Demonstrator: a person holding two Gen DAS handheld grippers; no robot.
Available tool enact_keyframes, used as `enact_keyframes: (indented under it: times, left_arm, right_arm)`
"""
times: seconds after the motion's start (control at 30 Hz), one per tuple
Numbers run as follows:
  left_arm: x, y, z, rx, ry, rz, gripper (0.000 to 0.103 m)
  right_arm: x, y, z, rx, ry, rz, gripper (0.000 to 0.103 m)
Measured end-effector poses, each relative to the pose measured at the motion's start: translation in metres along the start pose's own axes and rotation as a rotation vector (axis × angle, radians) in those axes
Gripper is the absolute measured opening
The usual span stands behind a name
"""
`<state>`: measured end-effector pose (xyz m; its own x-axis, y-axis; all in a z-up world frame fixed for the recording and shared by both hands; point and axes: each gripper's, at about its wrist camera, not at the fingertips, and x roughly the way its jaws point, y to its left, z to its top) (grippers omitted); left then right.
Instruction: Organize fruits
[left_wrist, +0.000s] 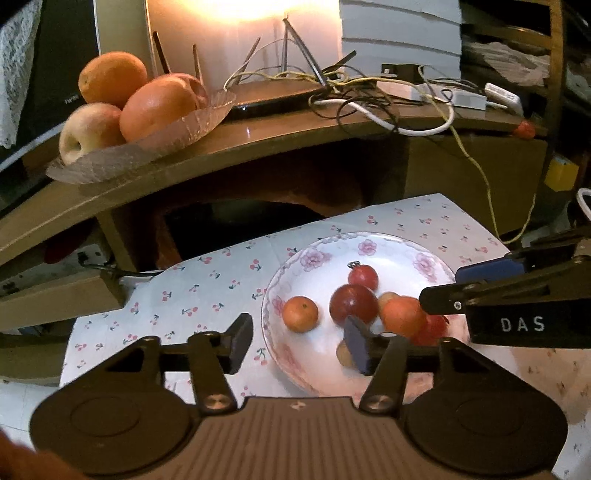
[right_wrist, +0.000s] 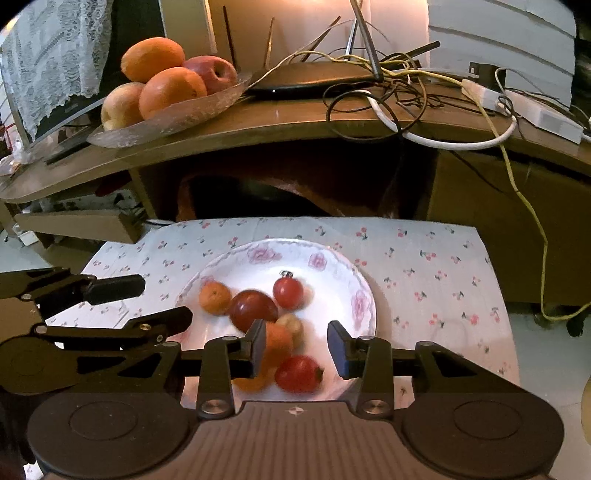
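Both claws hang over a flowered plate (right_wrist: 364, 295) that stands on a table covered by a cherry-print cloth (right_wrist: 424, 266). The left claw (left_wrist: 299, 341) is released: its fingers stand wide apart with nothing between them, one over the cloth and one over the plate. The right claw (right_wrist: 297, 345) is also released, its two blue pads apart and pressing on nothing, though a red tomato (right_wrist: 299, 373) lies on the plate just below the gap.

The small fruits are gathered on the plate: a little mandarin (right_wrist: 215, 297) at the left side, a dark red plum-like fruit (right_wrist: 254, 309) beside it, a cherry tomato with its stem (right_wrist: 289, 291) behind, and some orange and pale pieces (too blurred to name exactly) near the front. They touch each other in a loose pile, probably because the plate's curve lets them roll toward its middle.

The large fruits, two oranges (right_wrist: 171, 86) and apples (right_wrist: 216, 74), rest in a glass dish (right_wrist: 184, 118) on the wooden shelf (right_wrist: 295, 125) behind, well apart from the plate. This looks like sorting by size: big fruits up, small ones down. I judge the small fruits are all placed already.
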<state>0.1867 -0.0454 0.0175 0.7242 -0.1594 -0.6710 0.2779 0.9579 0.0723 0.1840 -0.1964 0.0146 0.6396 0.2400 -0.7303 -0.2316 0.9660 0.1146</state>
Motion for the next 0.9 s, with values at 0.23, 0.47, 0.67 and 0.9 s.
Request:
enact_keyframes:
  times: [0.23,0.47,0.67,0.9]
  left_arm:
    - [-0.021,-0.003,-0.015,-0.019,0.01,0.011,0.069]
    - [-0.039,-0.01,-0.03,-0.059,0.025,0.006,0.078]
    - [-0.057,-0.018,-0.044,-0.081,0.027,0.011,0.096]
    - [-0.075,-0.021,-0.057,-0.113,0.036,0.022,0.103]
  right_arm:
    - [-0.022,0.002,-0.015,0.018,0.004,-0.014,0.04]
    - [-0.049,0.005,-0.043,0.05,0.014,-0.021,0.043]
    - [-0.071,0.011,-0.061,0.066,0.002,-0.017,0.049]
    - [-0.086,0.011,-0.077,0.096,-0.004,-0.035,0.053]
